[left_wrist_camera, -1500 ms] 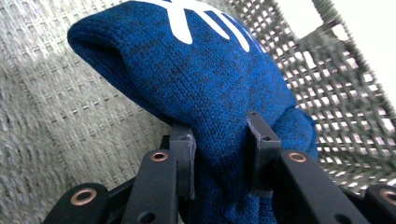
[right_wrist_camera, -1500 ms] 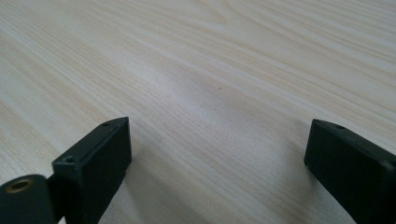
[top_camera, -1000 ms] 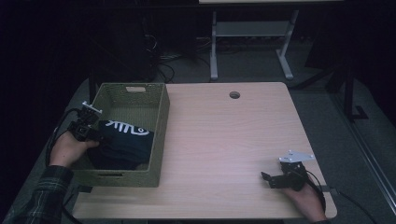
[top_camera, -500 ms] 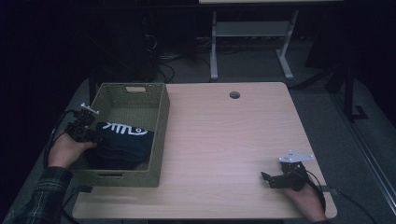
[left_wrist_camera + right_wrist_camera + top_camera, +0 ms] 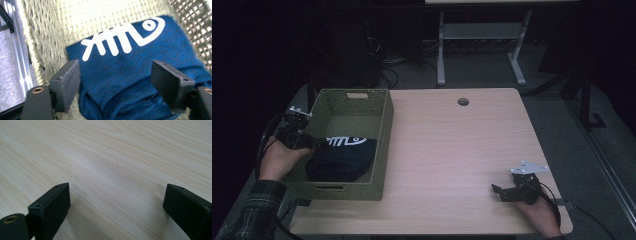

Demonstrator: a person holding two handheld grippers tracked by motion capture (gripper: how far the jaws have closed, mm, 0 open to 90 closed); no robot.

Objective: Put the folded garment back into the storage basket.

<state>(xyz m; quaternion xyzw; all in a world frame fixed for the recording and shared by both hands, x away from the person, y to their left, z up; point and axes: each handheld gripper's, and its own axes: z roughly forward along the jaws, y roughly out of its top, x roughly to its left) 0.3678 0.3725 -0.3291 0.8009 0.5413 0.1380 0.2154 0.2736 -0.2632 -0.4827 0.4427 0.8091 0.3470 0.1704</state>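
Note:
A folded dark blue shirt point(image 5: 339, 157) with a white fish-bone print lies in the near half of the woven olive basket point(image 5: 384, 135). My left gripper point(image 5: 312, 143) reaches over the basket's left wall, at the shirt's left edge. In the left gripper view its jaws have just been opening and stand wide apart point(image 5: 116, 75) over the blue shirt point(image 5: 130, 62); the pads do not press the cloth. My right gripper point(image 5: 497, 191) rests at the table's near right corner. It is open point(image 5: 116, 192), with bare wood between its jaws.
The basket's woven floor point(image 5: 75, 20) shows beyond the shirt. The light wooden table point(image 5: 452, 145) has a round cable hole point(image 5: 463, 101) at its far edge. A white-legged stand point(image 5: 479, 35) is on the floor behind.
The left gripper's jaws have spread and let go of the shirt, which has settled lower in the basket. The left hand has shifted slightly; the right gripper has not moved.

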